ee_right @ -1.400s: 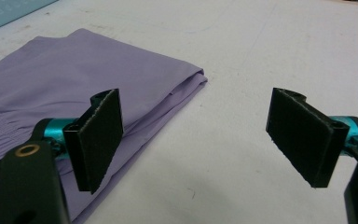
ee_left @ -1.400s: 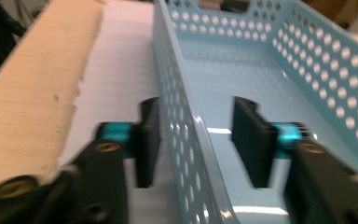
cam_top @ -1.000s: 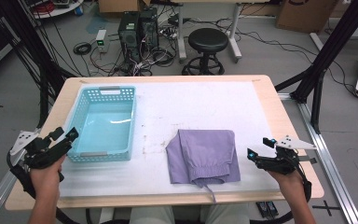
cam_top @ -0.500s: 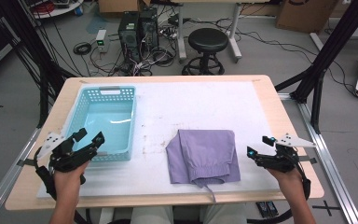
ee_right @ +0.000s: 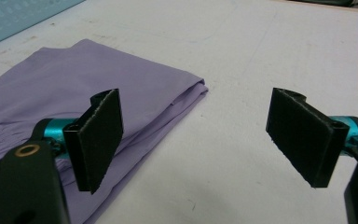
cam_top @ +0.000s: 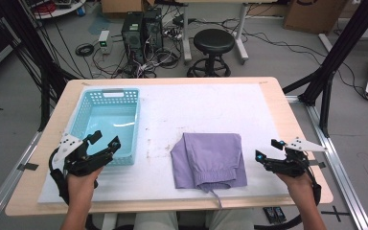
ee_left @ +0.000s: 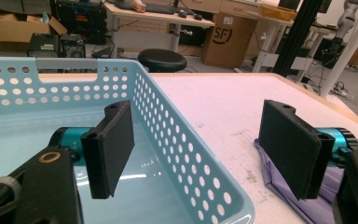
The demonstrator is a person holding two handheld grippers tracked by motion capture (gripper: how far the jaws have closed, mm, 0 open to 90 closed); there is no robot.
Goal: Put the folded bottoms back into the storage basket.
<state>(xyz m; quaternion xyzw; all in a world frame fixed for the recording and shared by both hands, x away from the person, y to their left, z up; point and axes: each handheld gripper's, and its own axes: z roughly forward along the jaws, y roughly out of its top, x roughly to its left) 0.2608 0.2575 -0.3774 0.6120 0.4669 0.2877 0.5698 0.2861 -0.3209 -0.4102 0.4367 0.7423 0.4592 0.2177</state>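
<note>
A light blue perforated basket [cam_top: 109,92] stands on the left of the white mat, and nothing lies in it. A folded purple garment [cam_top: 208,160] lies in the middle near the front. My left gripper [cam_top: 106,140] hovers at the basket's near right corner. Its jaws have just been opening and stand open. In the left gripper view [ee_left: 198,116] they straddle the basket's side wall [ee_left: 177,144] without touching it, with the garment [ee_left: 284,200] low on the right. My right gripper [cam_top: 267,149] is open just right of the garment [ee_right: 98,88], holding nothing [ee_right: 196,107].
The wooden table [cam_top: 278,100] carries a white mat [cam_top: 206,110] that is bare behind the garment. On the floor beyond the far edge are a black stool [cam_top: 213,42] and computer towers [cam_top: 141,28] among cables. Black frame posts [cam_top: 335,52] rise at the right.
My left gripper has moved right along the front, from the table's left edge to the basket's near right corner, and its jaws have spread wider. The right gripper and the garment have stayed put.
</note>
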